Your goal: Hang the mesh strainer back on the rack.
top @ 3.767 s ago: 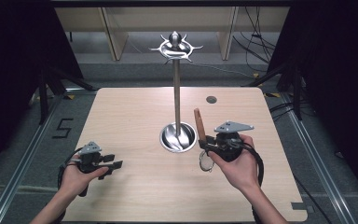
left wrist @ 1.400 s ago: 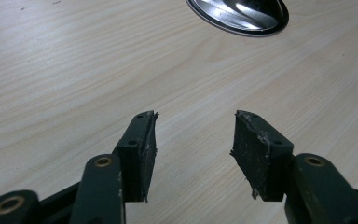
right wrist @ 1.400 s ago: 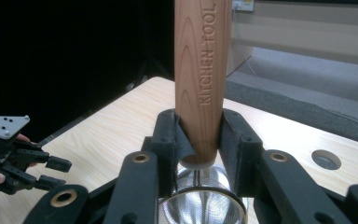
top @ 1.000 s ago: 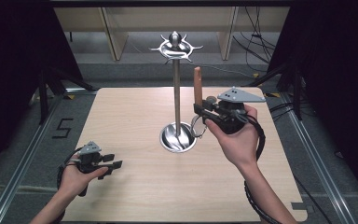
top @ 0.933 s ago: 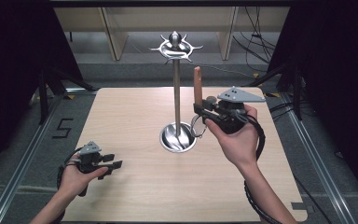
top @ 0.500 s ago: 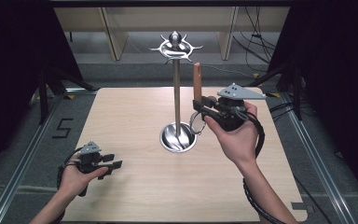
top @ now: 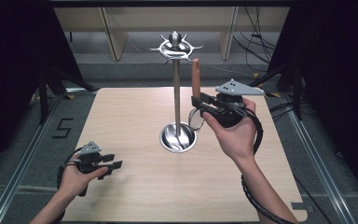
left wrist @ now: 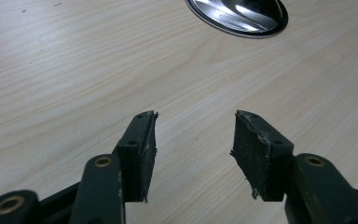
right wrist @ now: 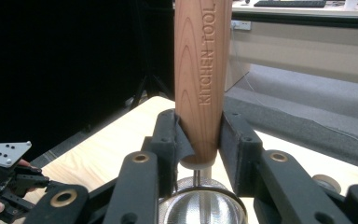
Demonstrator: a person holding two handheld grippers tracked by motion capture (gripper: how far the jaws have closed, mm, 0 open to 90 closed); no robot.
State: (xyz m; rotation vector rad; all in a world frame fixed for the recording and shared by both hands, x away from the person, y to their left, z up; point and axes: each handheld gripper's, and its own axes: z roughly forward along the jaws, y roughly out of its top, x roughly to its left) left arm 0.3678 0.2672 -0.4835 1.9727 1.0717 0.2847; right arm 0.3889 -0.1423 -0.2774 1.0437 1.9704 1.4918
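Observation:
My right gripper (top: 196, 100) is shut on the lower end of a wooden handle (top: 196, 77) stamped "KITCHEN TOOL" (right wrist: 200, 70), held upright in the air. A round wire mesh strainer head (right wrist: 200, 210) hangs below the jaws. The tool stands just right of a tall metal stand's pole (top: 176, 93), its handle tip slightly below the ring of hooks (top: 175, 45) at the top. The stand's shiny dish base (top: 178, 137) rests mid-table. My left gripper (top: 114, 161) lies low at the table's near left, open and holding nothing (left wrist: 193, 140).
The light wooden table (top: 130, 112) has bare room left of the stand. A small round object (right wrist: 326, 183) lies on the table beyond the tool. Dark curtains flank both sides, and wooden shelving (top: 112, 32) stands behind the far edge.
My right hand has lifted the tool from beside the stand's base to higher up, and in the last second a little further up toward the hooks. The left gripper has stayed put.

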